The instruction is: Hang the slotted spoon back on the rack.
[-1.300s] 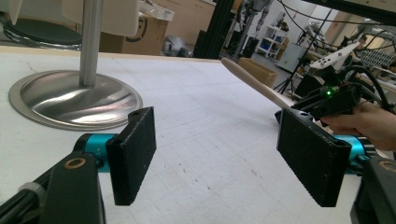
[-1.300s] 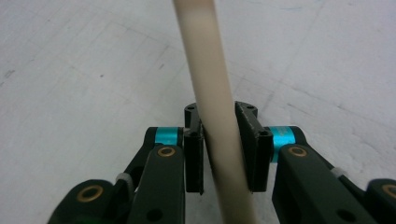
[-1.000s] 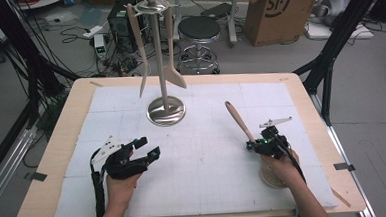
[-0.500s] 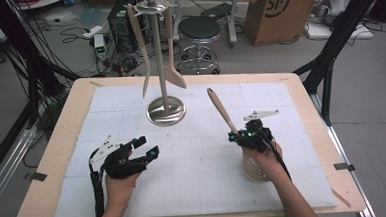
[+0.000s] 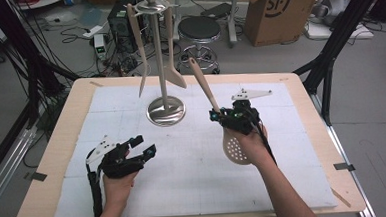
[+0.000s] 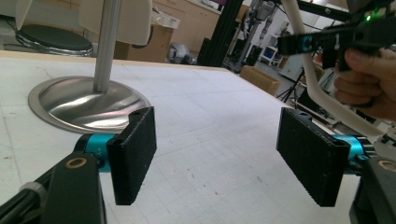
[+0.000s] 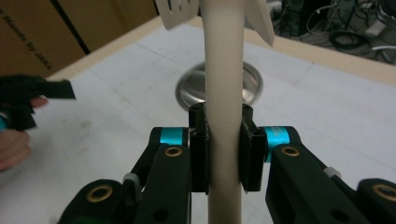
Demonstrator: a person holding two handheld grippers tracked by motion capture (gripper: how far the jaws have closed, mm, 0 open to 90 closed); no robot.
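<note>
My right gripper (image 5: 225, 118) (image 7: 223, 151) is shut on the handle of a cream slotted spoon (image 5: 208, 95) (image 7: 225, 84). It holds the spoon above the white mat, handle end tilted up toward the stand and perforated bowl (image 5: 235, 147) low by the hand. A metal utensil stand (image 5: 165, 110) (image 6: 88, 100) rises at the back centre, with two cream utensils (image 5: 174, 54) hanging from its top. My left gripper (image 5: 144, 146) (image 6: 219, 158) rests on the mat at the front left, open, with nothing between its pads; the spoon (image 6: 322, 100) and right hand show beyond it.
A white mat (image 5: 195, 183) covers most of the wooden table (image 5: 300, 83). Beyond the far edge stand a stool (image 5: 199, 30), a cardboard box (image 5: 271, 9) and cables on the floor. Black frame legs flank the table on both sides.
The right gripper has lifted the spoon off the mat and carried it left toward the stand, handle tipping more upright. The left gripper has stayed put.
</note>
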